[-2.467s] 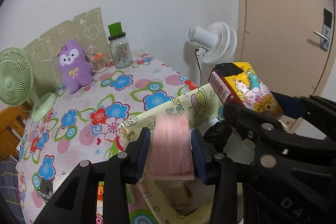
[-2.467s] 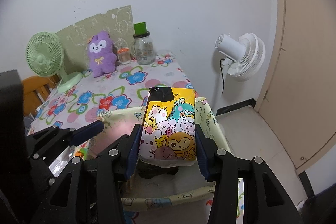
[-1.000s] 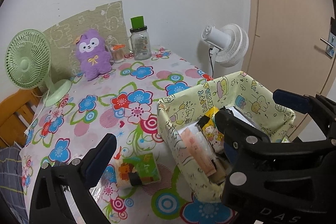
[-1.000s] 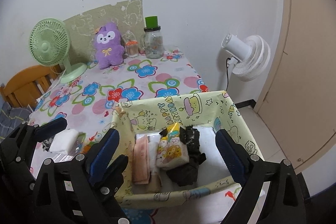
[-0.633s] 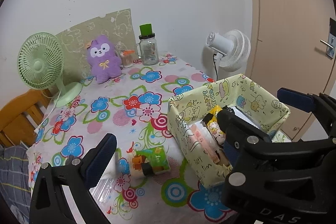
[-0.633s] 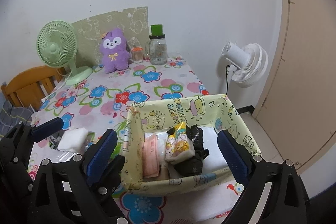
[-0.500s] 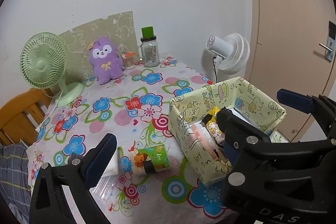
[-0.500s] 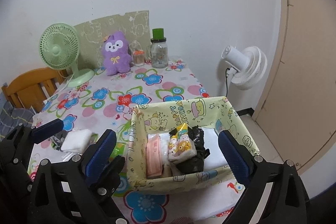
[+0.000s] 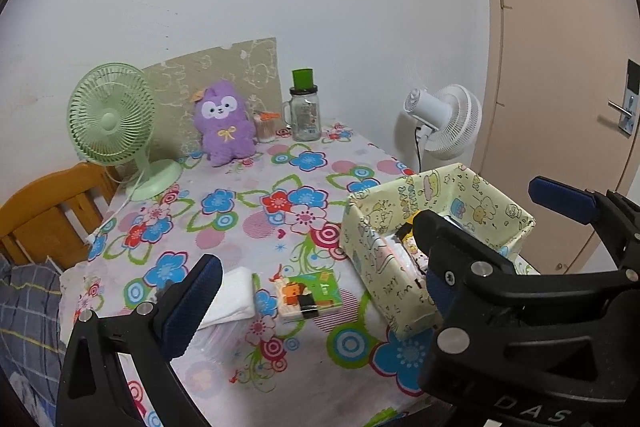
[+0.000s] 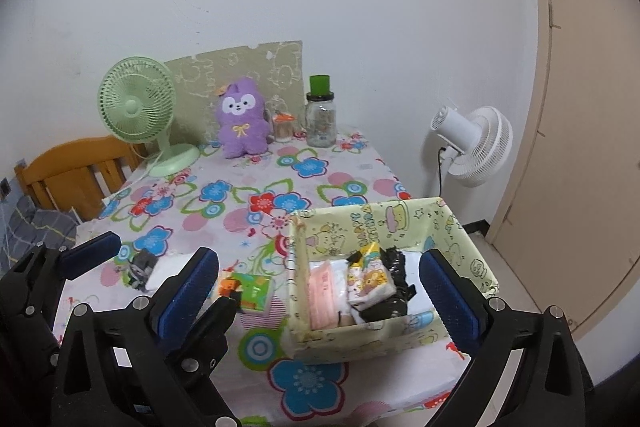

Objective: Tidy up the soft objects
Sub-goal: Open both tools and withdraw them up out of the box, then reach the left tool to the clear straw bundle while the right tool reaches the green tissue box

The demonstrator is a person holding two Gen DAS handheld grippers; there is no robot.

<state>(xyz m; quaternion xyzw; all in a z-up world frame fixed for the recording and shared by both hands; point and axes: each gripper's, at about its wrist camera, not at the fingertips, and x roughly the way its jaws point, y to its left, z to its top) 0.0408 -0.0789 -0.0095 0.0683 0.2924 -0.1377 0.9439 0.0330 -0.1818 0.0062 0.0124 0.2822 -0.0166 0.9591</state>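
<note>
Both tongs drawn back and up from the box since the earlier frames, packets left inside. Right tongs just opened wider, spread with nothing between. Left tongs likewise released and empty. Pink packet and cartoon packet upright in box; green packet and white cloth flat on desk.

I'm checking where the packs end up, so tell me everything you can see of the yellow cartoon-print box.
The yellow cartoon-print box is an open-topped, rectangular bin that looks fabric- or paper-covered, pale yellow with small animals and lettering. It stands upright on the flowered tablecloth at the table's near right corner. Inside stand a pink pack, a yellow animal-print pack and a black crumpled bag. Neither gripper touches it.
</note>
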